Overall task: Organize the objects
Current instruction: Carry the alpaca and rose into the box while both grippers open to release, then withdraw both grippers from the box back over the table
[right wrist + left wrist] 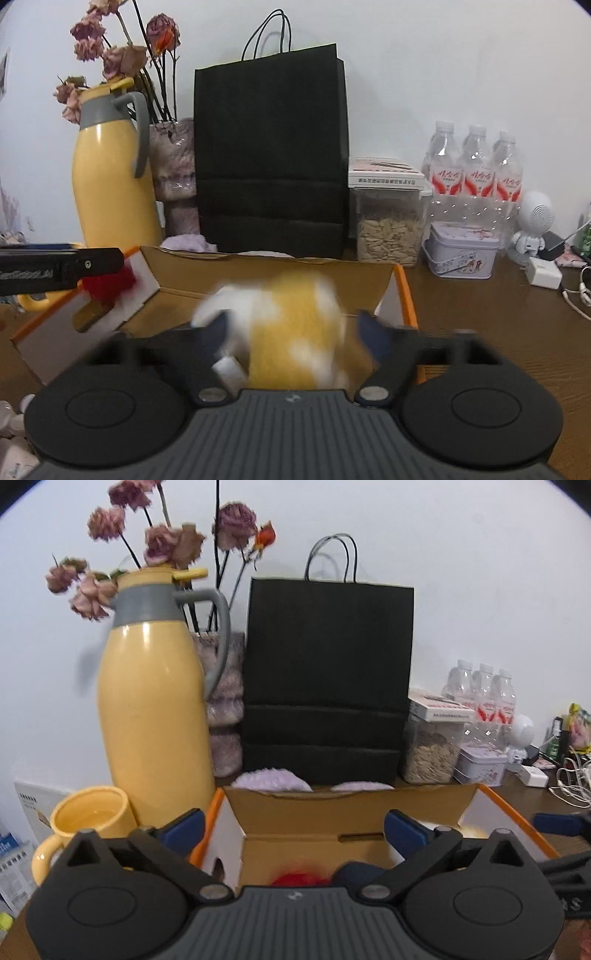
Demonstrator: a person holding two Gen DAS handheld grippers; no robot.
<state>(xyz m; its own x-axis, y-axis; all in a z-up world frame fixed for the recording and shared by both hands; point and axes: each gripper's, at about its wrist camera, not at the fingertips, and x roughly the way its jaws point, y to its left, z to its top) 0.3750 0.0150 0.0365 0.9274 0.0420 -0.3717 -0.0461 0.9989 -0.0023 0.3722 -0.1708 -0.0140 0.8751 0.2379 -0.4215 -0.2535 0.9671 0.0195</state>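
Right gripper (293, 325) fingers spread wide around blurred yellow-white plush (291, 325) over cardboard box (258, 273); contact unclear. Left gripper (293, 829) wide open, empty, above red fluffy item (299, 877). Plush looks soft, light: pinch mid-body.

Setting: home, cluttered wooden desk (498, 314) against white wall.
Evidence: yellow thermos (155, 709), dried roses (162, 542), water bottles (476, 166) along rear edge; chargers (543, 273) at right edge.
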